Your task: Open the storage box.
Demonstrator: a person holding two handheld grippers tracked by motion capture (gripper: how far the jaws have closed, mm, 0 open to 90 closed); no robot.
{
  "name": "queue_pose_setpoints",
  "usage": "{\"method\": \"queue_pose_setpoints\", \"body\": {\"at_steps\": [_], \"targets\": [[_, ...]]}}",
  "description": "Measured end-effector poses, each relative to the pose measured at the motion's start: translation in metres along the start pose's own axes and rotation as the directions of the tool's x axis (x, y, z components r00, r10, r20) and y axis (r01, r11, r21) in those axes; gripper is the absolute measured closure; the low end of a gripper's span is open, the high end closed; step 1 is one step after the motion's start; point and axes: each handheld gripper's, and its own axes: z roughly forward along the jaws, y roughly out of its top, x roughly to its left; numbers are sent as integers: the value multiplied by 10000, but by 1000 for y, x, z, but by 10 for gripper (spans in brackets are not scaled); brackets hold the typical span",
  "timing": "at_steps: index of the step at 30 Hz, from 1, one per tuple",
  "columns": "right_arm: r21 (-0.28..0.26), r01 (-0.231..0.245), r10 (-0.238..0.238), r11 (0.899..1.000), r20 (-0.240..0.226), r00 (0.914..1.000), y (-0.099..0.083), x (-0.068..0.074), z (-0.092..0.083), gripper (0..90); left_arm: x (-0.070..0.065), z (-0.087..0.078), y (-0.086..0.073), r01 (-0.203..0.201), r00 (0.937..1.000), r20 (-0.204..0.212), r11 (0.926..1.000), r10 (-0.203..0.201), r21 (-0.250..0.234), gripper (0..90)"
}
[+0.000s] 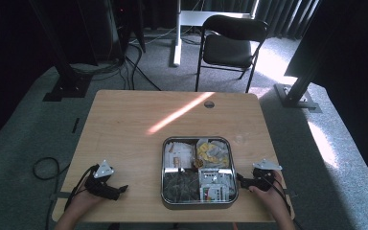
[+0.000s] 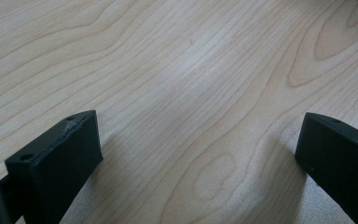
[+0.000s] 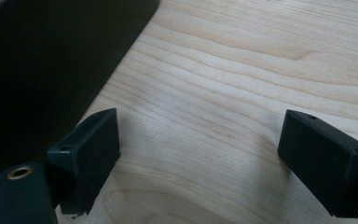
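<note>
A square metal tray (image 1: 163, 167) with four compartments sits near the front middle of the wooden table (image 1: 124, 124). It holds packets: white ones at back left, yellow ones at back right, dark ones at front left, white-green ones at front right. My left gripper (image 1: 119, 190) rests on the table at front left, well apart from the tray. Its jaws stand open over bare wood (image 2: 200, 140). My right gripper (image 1: 240, 180) lies just right of the tray, open, with bare wood between its jaws (image 3: 200, 140). The tray's dark wall (image 3: 51, 60) rises beside its left jaw.
A small round hole (image 1: 209, 104) is in the table's far middle. A strip of sunlight crosses the tabletop. Behind the table stand a black folding chair (image 1: 230, 45), a white desk leg and dark stand bases on the carpet. Cables lie on the floor at left.
</note>
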Motion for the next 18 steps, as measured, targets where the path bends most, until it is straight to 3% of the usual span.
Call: {"method": "queue_pose_setpoints", "body": {"at_steps": [18], "targets": [[8, 35, -35, 10000, -36, 10000, 0, 0, 0, 112, -2, 1, 4, 30, 10000, -25, 9996, -29, 266, 8]]}}
